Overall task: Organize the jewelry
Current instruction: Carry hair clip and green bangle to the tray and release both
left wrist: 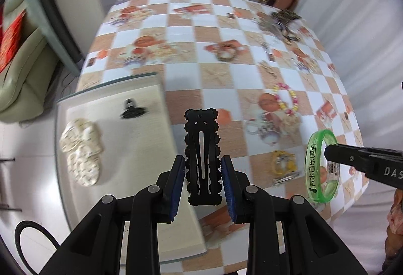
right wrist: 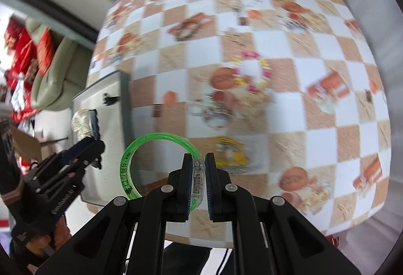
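My left gripper (left wrist: 202, 169) is shut on a black scalloped hair clip (left wrist: 202, 156) and holds it above the right edge of a cream tray (left wrist: 141, 139). A cream patterned hair bow (left wrist: 81, 151) and a small black clip (left wrist: 132, 110) lie in the tray. My right gripper (right wrist: 199, 171) is shut on a green translucent bangle (right wrist: 141, 151) and holds it above the table; it shows in the left wrist view (left wrist: 337, 151) with the bangle (left wrist: 314, 164). The left gripper also appears in the right wrist view (right wrist: 95, 139).
On the checkered tablecloth (left wrist: 181, 68) lie a pink and yellow bead bracelet (left wrist: 287, 98), a clear bracelet (left wrist: 264, 129), a yellow piece (left wrist: 283, 161), a brown ring-shaped piece (left wrist: 225, 54) and a heap of jewelry (left wrist: 279, 23) at the far right. A sofa (left wrist: 22, 68) stands left.
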`<state>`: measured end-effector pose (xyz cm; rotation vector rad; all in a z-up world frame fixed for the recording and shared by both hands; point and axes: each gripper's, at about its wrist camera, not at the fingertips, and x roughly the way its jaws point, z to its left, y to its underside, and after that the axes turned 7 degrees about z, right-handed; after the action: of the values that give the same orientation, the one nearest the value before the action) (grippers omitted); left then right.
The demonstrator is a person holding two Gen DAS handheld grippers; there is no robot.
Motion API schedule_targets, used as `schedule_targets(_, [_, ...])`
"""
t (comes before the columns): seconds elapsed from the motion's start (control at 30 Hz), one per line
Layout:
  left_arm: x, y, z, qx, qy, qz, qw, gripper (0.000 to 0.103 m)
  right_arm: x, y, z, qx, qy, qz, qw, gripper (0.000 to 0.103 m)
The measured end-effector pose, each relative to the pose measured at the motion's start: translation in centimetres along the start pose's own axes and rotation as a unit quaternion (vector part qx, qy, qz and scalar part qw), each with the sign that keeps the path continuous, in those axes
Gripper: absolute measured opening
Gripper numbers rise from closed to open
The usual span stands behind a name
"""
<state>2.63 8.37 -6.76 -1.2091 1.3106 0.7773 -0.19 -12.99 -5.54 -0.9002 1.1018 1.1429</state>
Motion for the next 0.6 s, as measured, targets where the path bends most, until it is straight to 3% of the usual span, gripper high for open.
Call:
schedule_targets(0.43, [-0.8,4.2,9.2,-0.112,-0.031,-0.007,0.9932,0.035,2.1,-3.1,12.5,-0.137,-0.015,0.015,0.990,0.011])
schedule_targets(0.6, [-0.1,5.4,11.5,-0.141,-0.041,-0.003,0.9891,0.035,3.6,-4.9,15.6,-0.156,-0.019,0.023,0.987,0.011])
